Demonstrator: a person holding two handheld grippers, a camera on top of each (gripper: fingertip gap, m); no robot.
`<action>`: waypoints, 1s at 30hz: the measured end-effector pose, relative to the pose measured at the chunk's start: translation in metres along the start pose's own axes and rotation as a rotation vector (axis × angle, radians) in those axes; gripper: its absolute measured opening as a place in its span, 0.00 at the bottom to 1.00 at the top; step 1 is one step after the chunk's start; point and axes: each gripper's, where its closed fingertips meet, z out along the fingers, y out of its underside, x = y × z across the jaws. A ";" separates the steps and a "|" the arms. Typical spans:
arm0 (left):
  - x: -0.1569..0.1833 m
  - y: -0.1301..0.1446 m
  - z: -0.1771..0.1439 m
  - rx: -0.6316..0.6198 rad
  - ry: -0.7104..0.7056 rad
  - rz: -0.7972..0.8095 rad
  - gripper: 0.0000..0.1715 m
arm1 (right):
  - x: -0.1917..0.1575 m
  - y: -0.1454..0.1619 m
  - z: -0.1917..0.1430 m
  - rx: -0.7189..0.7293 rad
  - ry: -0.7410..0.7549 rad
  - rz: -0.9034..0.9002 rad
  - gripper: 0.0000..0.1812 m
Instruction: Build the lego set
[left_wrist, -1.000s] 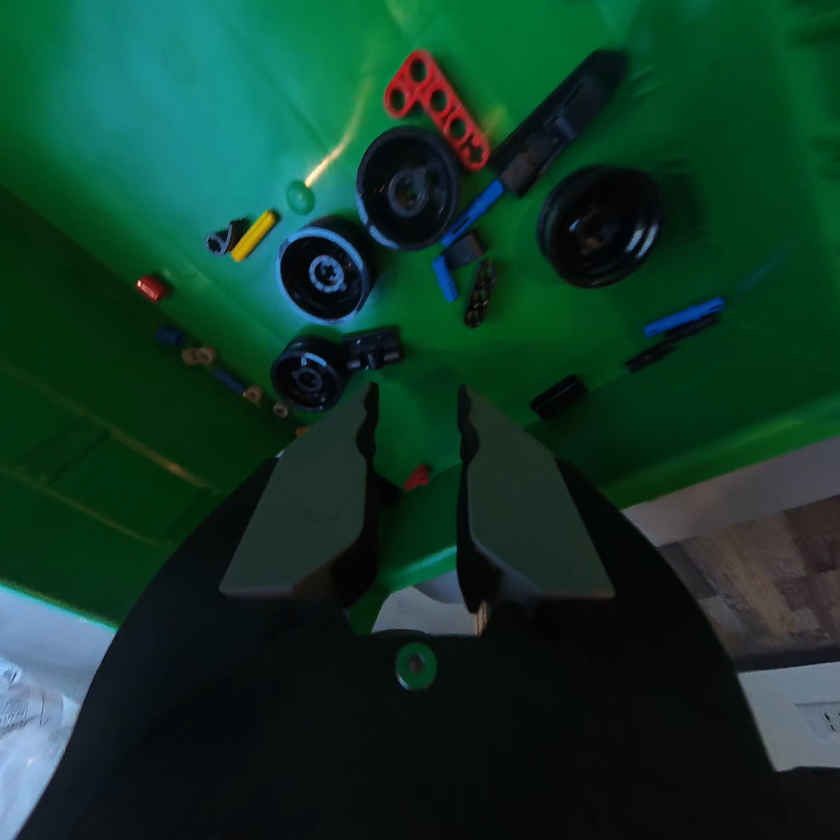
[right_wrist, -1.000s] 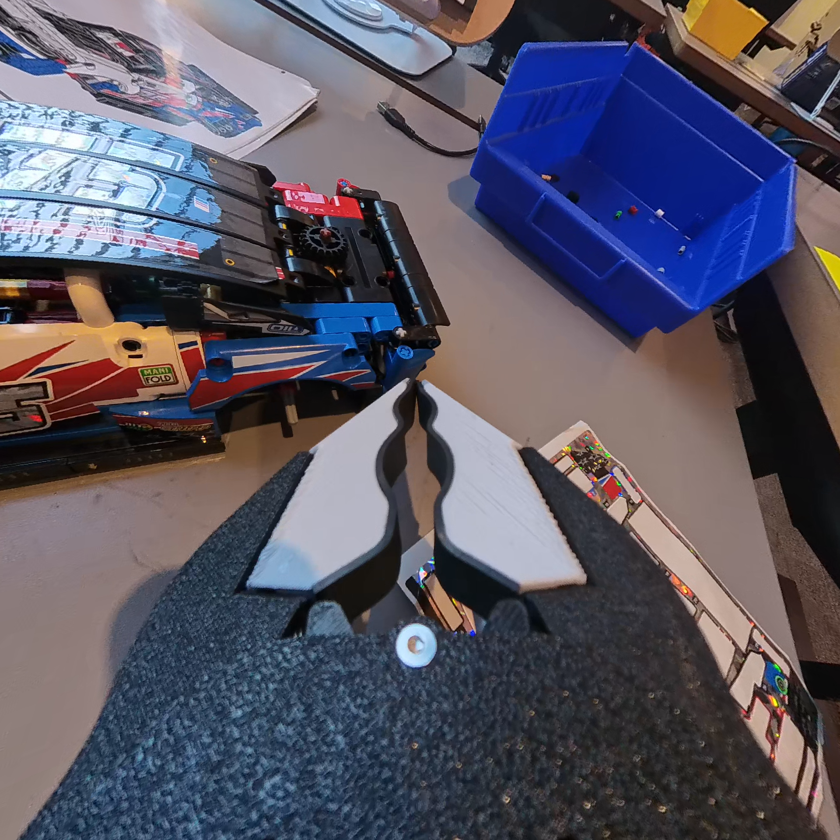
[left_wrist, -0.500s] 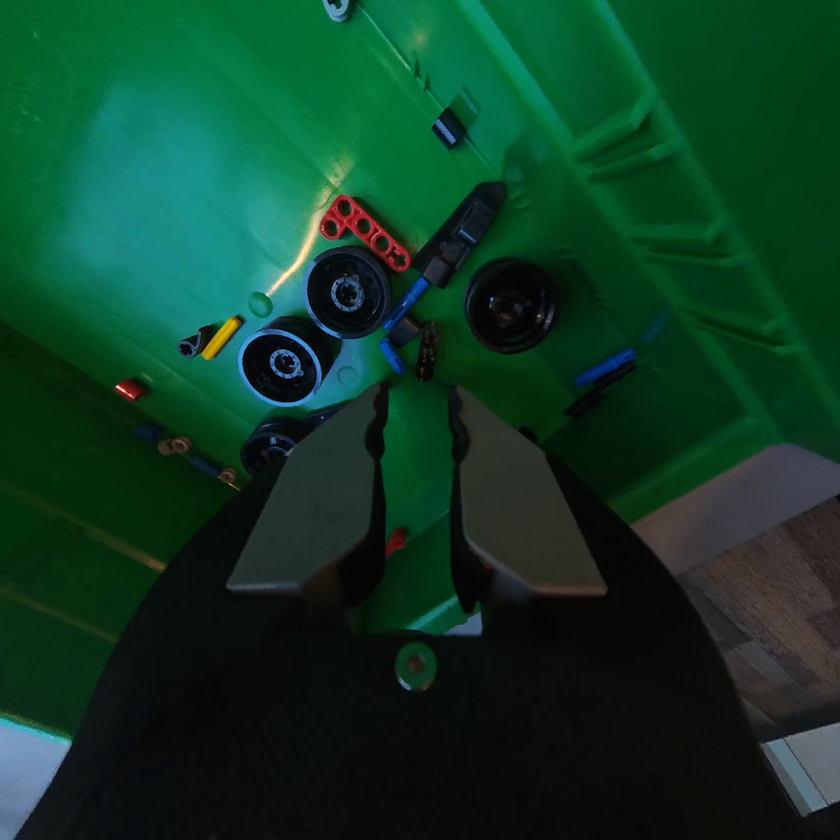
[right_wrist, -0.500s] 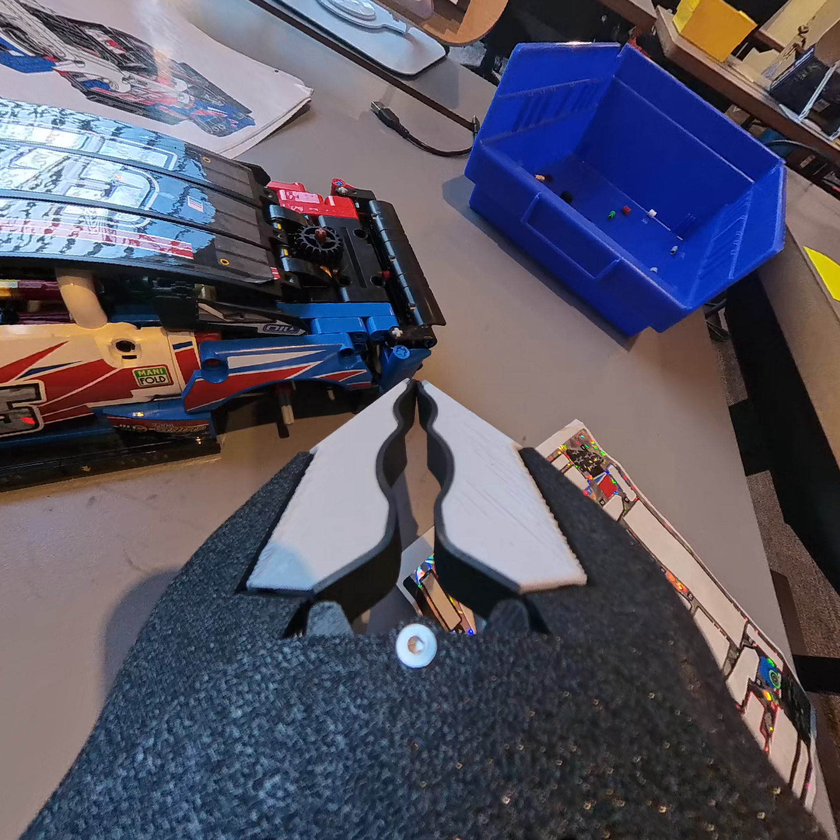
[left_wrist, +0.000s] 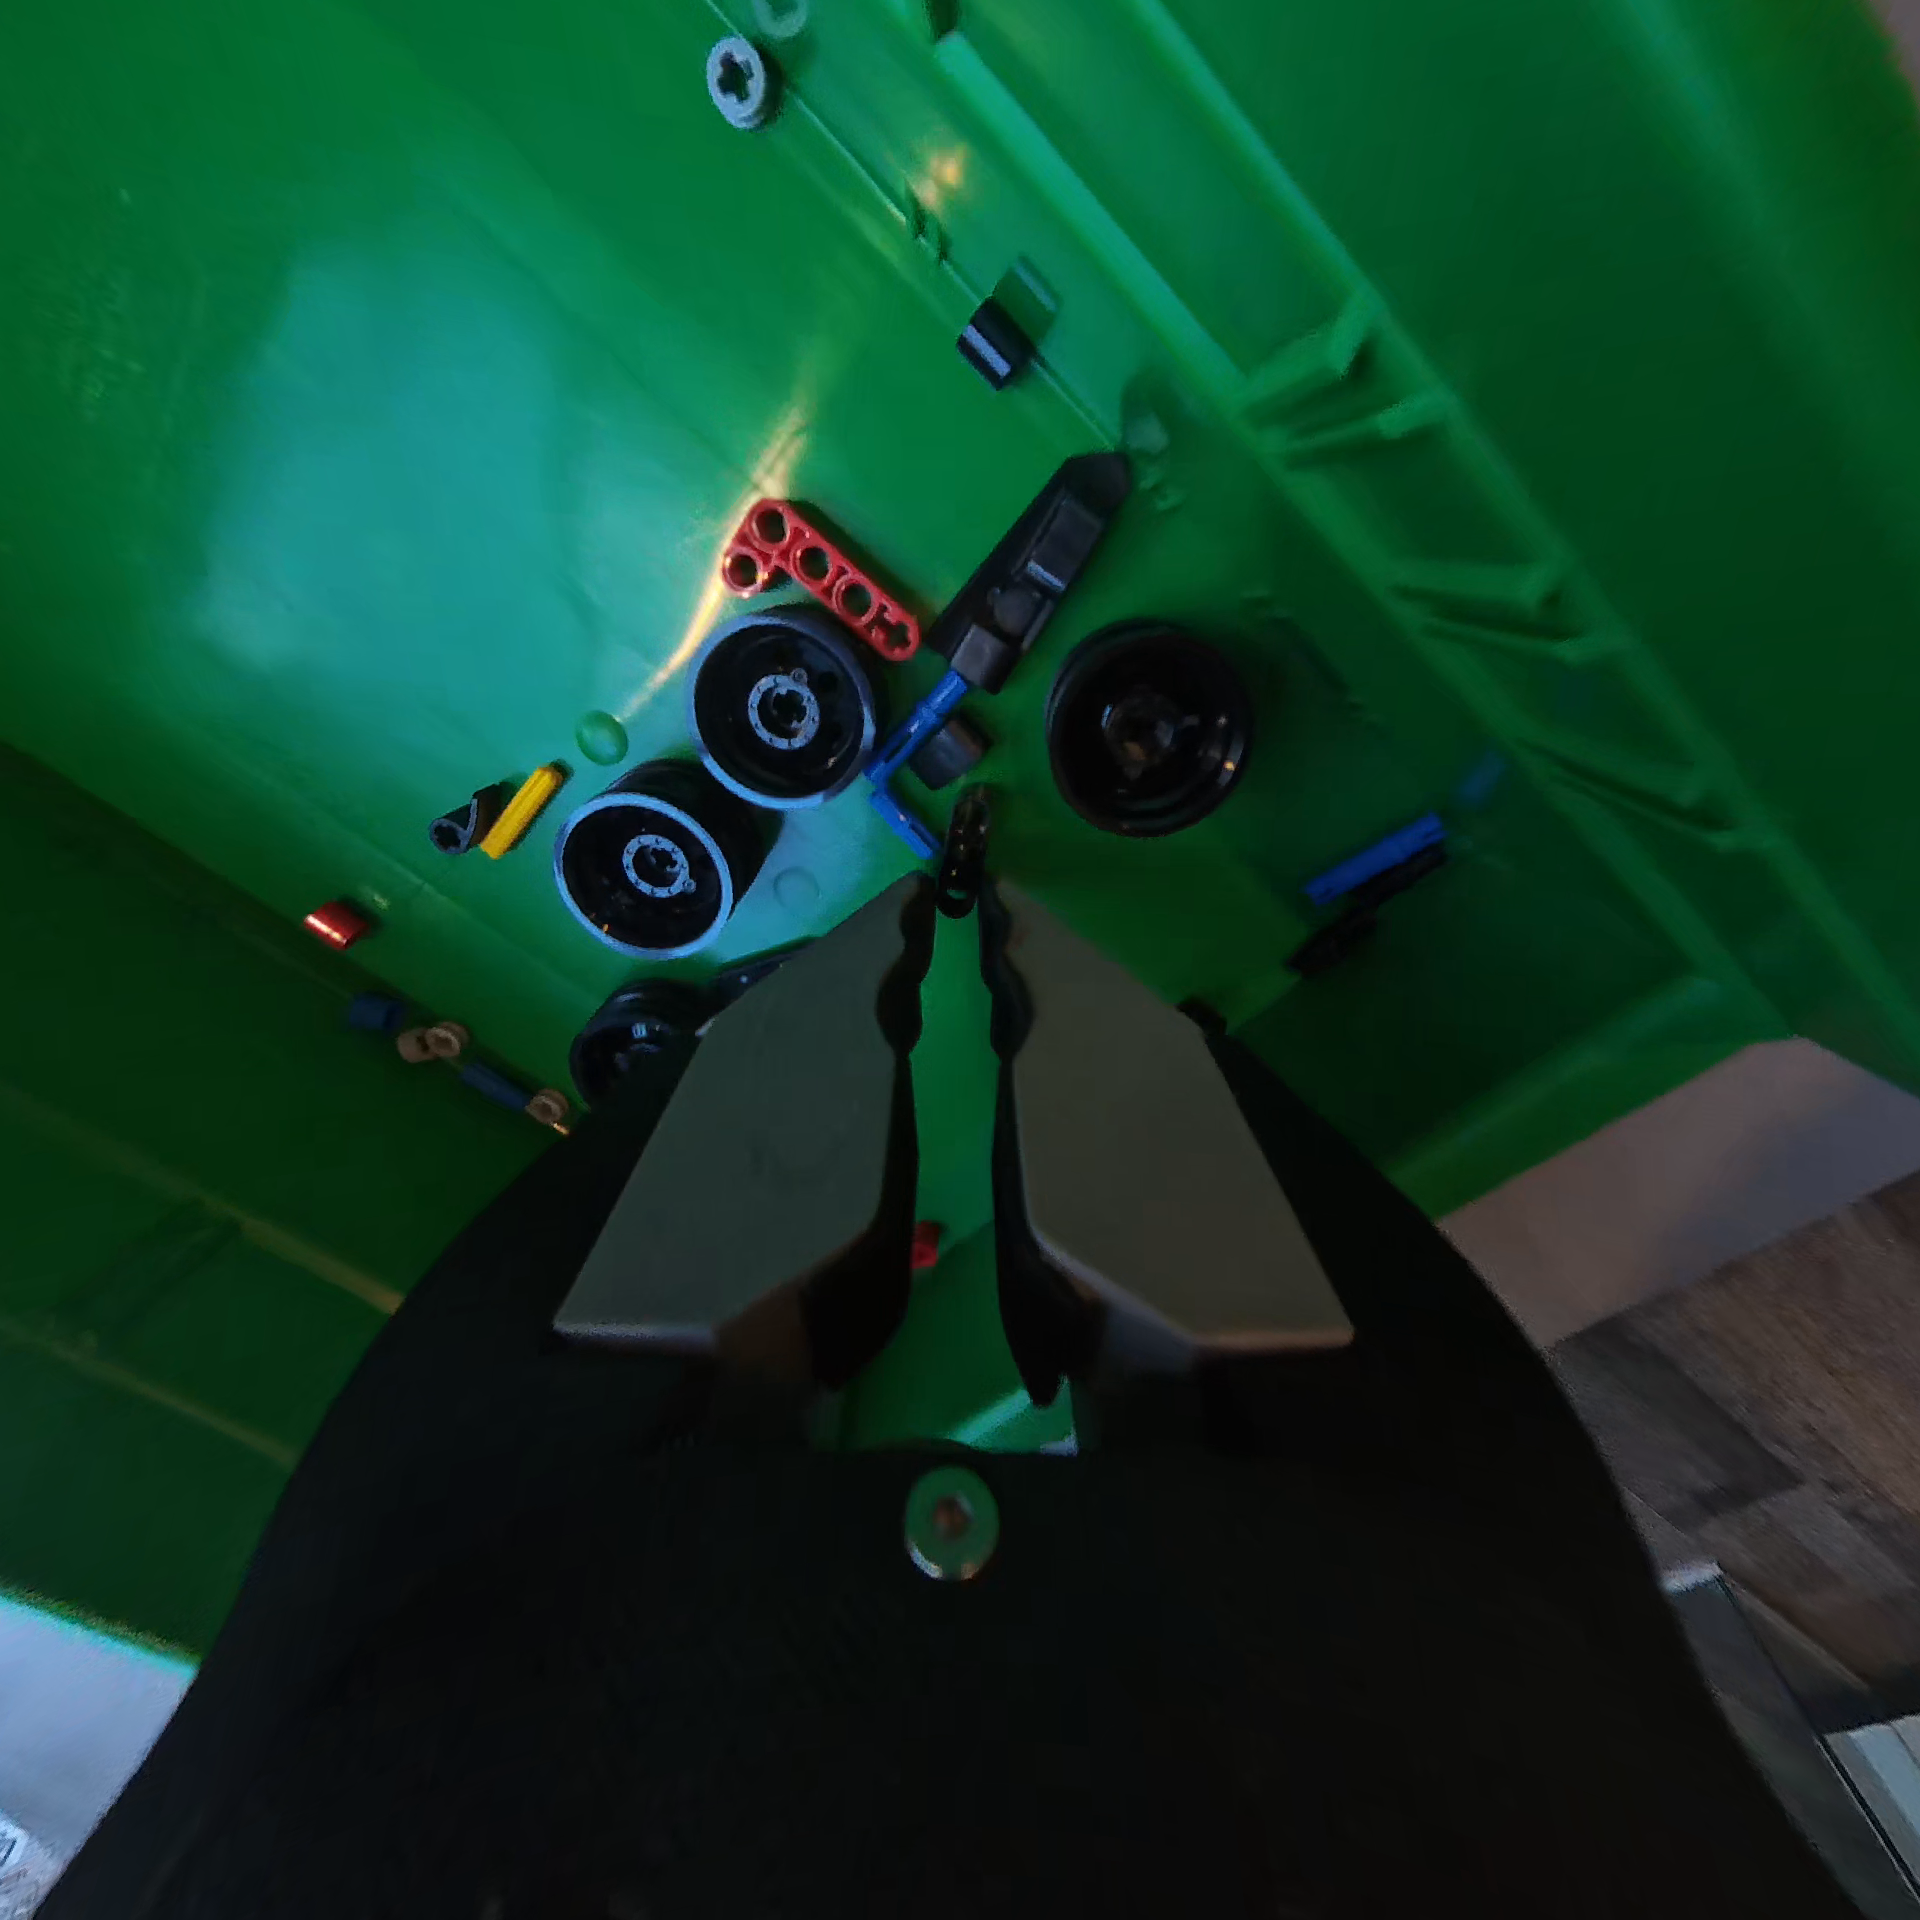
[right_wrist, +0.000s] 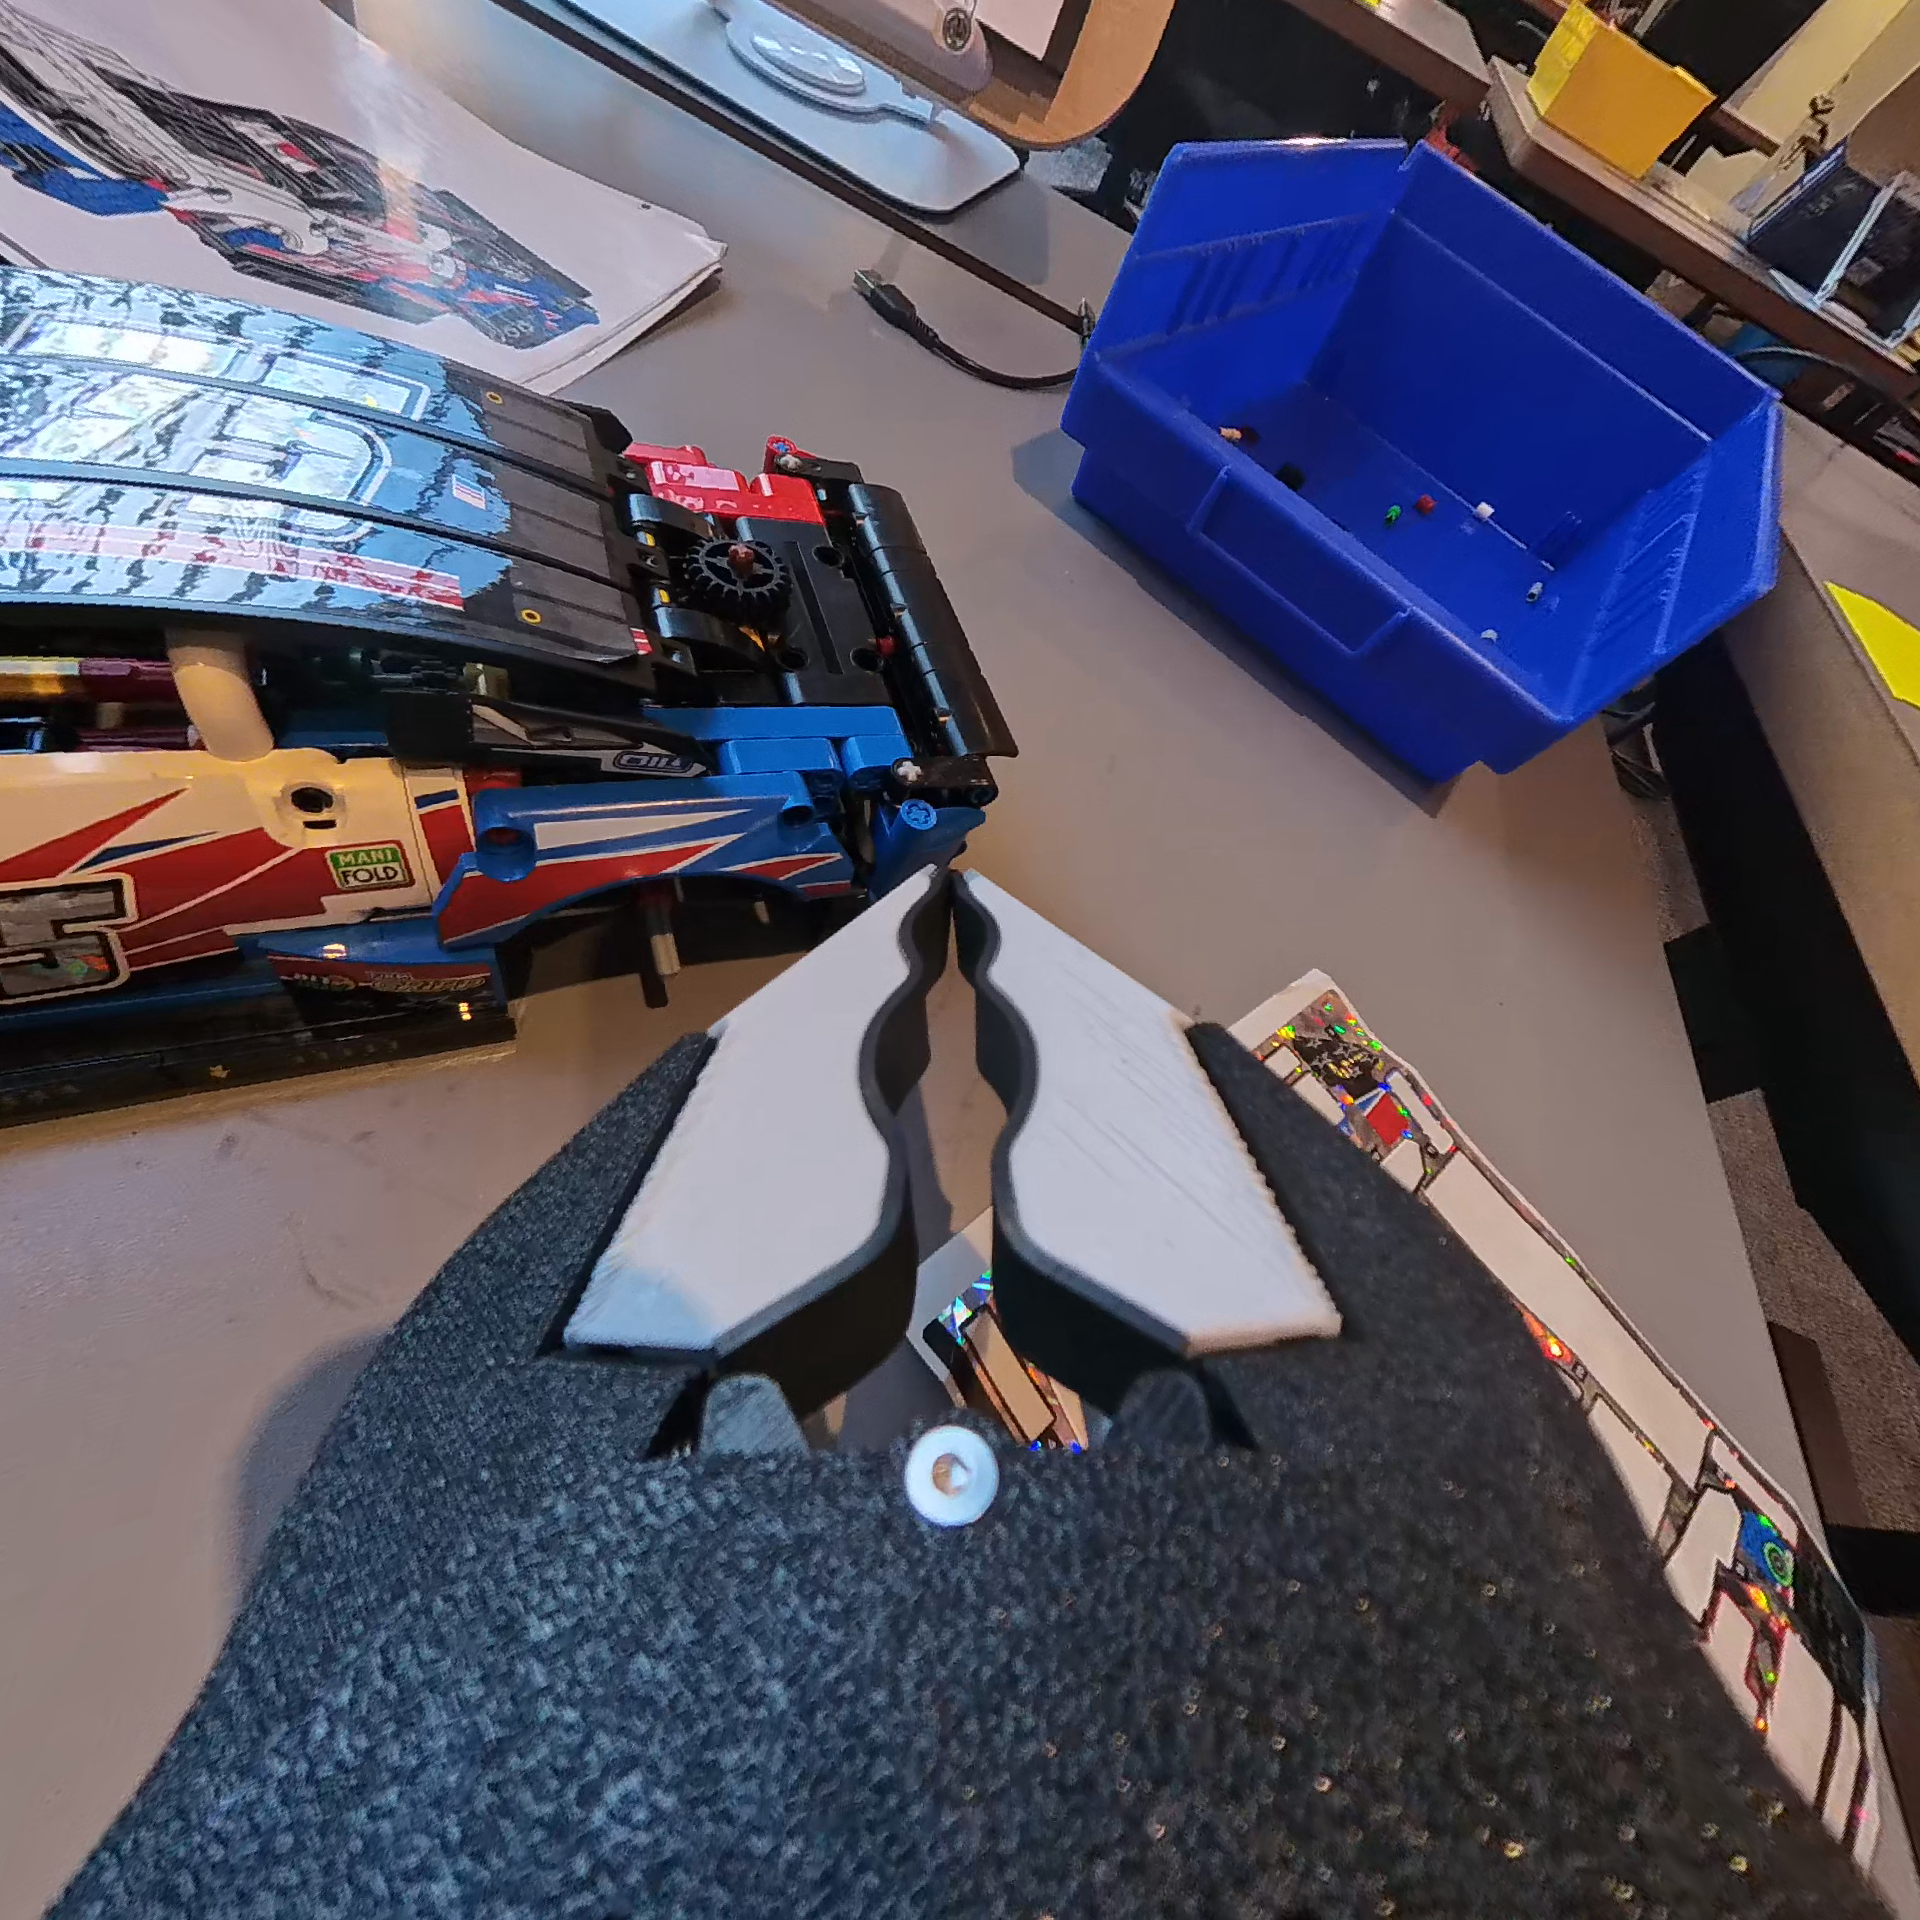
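In the left wrist view, the green bin (left_wrist: 416, 416) holds loose Lego parts: three black wheels (left_wrist: 784, 712) (left_wrist: 646, 860) (left_wrist: 1148, 727), a red angled beam (left_wrist: 821, 577), a long black part (left_wrist: 1029, 566) and a blue pin (left_wrist: 920, 727). My left gripper (left_wrist: 951, 894) has closed to a narrow gap on the lower end of a small black beam (left_wrist: 966, 831). In the right wrist view, the part-built racing car (right_wrist: 520, 675) lies on the grey table (right_wrist: 1195, 883). My right gripper (right_wrist: 951, 883) is shut and empty, just off the car's blue corner.
A fourth wheel (left_wrist: 634, 1039) is half hidden by my left finger. A yellow part (left_wrist: 523, 795) and small pins lie at the left of the green bin. A blue bin (right_wrist: 1299, 644) with tiny parts stands back right. A sticker sheet (right_wrist: 1558, 1351) and instruction booklet (right_wrist: 364, 208) lie on the table.
My left gripper pulled back a little, swung over the small black beam, and its jaws narrowed from wide open to a thin gap. The right gripper has barely moved.
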 end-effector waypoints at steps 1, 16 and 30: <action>0.000 0.002 -0.002 0.006 -0.004 -0.002 0.03 | 0.000 0.000 0.000 0.001 0.000 0.000 0.00; 0.079 -0.096 -0.156 0.625 -0.191 -0.055 0.03 | -0.001 -0.008 -0.007 0.066 -0.009 0.000 0.00; 0.232 -0.179 -0.003 0.421 0.044 0.084 0.03 | -0.008 -0.014 -0.012 0.111 -0.046 -0.019 0.00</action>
